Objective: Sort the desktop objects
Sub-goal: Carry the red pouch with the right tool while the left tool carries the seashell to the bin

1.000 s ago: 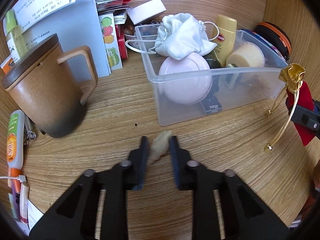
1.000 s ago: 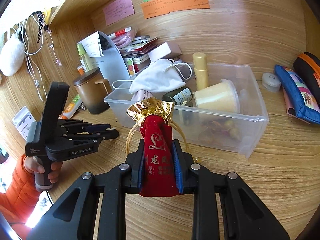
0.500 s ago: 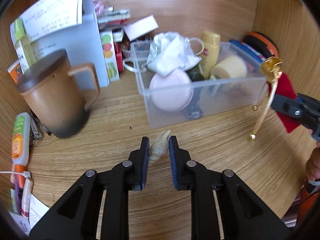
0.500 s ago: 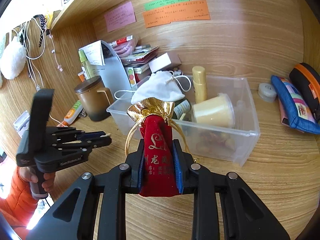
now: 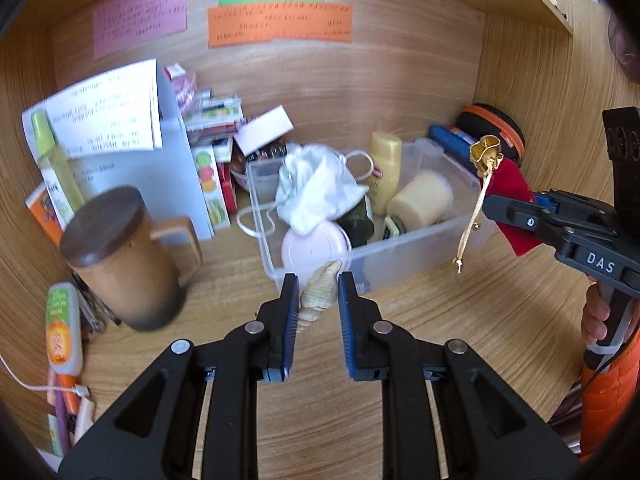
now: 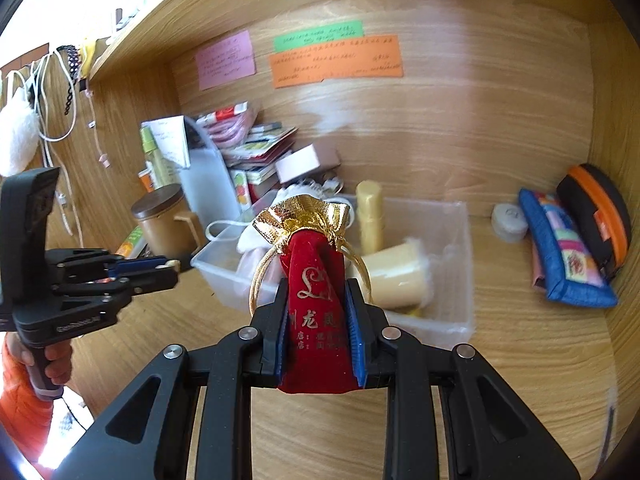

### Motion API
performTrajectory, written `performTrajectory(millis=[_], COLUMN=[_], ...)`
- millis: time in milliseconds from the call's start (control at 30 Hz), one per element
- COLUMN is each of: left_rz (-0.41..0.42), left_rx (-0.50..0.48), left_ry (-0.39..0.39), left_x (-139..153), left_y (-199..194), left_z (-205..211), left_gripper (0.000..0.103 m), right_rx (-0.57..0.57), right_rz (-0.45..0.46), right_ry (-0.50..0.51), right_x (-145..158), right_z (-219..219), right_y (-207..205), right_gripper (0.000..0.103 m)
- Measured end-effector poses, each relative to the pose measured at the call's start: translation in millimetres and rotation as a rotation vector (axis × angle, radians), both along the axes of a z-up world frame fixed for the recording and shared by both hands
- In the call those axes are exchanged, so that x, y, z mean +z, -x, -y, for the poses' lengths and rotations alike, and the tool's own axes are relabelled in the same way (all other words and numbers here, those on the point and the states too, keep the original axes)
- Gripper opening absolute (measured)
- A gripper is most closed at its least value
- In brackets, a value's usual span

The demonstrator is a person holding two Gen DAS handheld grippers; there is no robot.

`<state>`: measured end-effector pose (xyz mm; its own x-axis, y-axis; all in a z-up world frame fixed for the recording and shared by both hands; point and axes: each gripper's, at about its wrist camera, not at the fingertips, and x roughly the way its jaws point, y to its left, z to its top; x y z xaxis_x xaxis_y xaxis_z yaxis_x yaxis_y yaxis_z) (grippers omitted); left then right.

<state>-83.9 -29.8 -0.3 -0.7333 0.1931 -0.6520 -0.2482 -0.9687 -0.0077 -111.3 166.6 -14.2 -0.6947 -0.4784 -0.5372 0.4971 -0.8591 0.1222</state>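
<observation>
A beige spiral seashell [image 5: 320, 294] sits between the fingers of my left gripper [image 5: 318, 284], which is shut on it in front of the clear plastic bin [image 5: 384, 256]. My right gripper [image 6: 318, 292] is shut on a red velvet pouch [image 6: 316, 312] with a gold top and gold cords, held above the desk before the same bin [image 6: 452, 320]. In the left wrist view the pouch [image 5: 510, 184] and right gripper [image 5: 516, 216] hang at the bin's right end. The left gripper [image 6: 160, 268] shows at the left of the right wrist view.
The bin holds a white cloth bag [image 5: 316, 192], a pink round case [image 5: 312, 244], a yellow bottle [image 5: 384, 172] and a cream cup [image 5: 420, 200]. A brown lidded mug [image 5: 124, 256] stands left. Pencil cases [image 6: 564, 248] lie right. Books and papers stack at the back.
Both grippers have risen with their loads. The views tilted up, so the back wall's sticky notes now show, and the bin sits lower and farther in both views.
</observation>
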Motion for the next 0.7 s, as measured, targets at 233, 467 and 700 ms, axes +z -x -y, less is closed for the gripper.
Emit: performTrajectory(millis=[233, 467, 700], left_rz=[-0.015, -0.030, -0.009], left_rx=[-0.011, -0.048, -0.082], left_ry=[0.008, -0.038, -0.059], left_x=[13, 25, 19], left_y=[12, 29, 54], left_z=[0, -5, -18], left_gripper=[0.019, 0.019, 0.019], right_rx=[-0.003, 0.020, 0.043], right_rz=[-0.064, -0.083, -0.022], right_ry=[-0.045, -0.062, -0.092], right_x=[22, 29, 8], right_z=[3, 14, 30], right_y=[8, 25, 51], right_gripper=[0.022, 0.023, 0.023])
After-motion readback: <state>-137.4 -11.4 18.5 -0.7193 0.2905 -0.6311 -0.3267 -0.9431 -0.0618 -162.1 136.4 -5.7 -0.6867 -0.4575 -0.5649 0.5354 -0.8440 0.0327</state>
